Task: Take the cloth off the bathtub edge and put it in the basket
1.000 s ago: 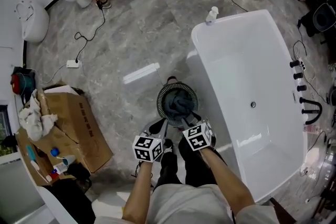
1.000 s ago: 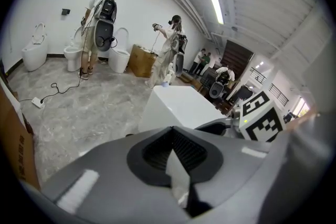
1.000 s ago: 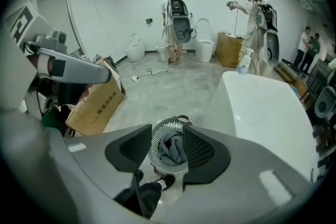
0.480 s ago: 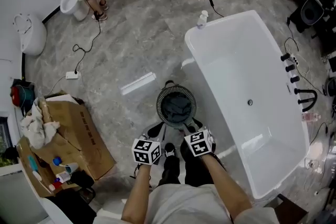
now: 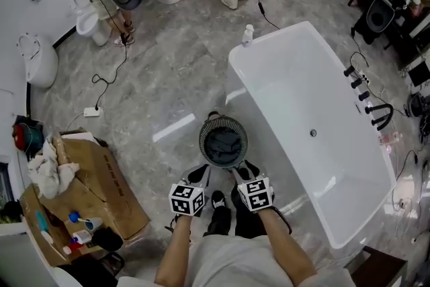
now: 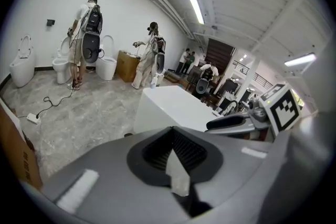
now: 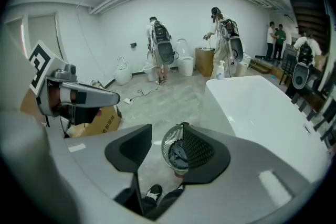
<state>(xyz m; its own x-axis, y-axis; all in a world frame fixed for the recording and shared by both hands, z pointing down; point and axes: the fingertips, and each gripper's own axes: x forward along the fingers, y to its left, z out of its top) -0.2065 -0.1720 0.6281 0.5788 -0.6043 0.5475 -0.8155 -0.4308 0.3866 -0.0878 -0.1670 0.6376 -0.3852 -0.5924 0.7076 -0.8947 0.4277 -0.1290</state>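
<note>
Grey marbled floor (image 5: 168, 70) is spreading across the room, and the white bathtub (image 5: 302, 97) is lying to the right, with no cloth showing on its edge. Just beside the tub's wall the round slatted basket (image 5: 202, 138) is standing. The dark cloth (image 5: 224, 143) is lying bunched inside it, so the job is looking done.

Any trouble from here is likely coming from the basket itself. In the right gripper view it seems to be sitting on a narrow foot, and the person's shoes (image 5: 218, 201) are standing close by. A careless step or a swinging gripper could be tipping it and spilling the cloth.

The right gripper (image 7: 167, 157) is hovering with jaws apart, with nothing between them but the far-off basket. The left gripper (image 6: 177, 173) is holding its jaws together, empty as far as I can judge. Neither is gripping the cloth, so dragging it back out is looking unlikely.
</note>
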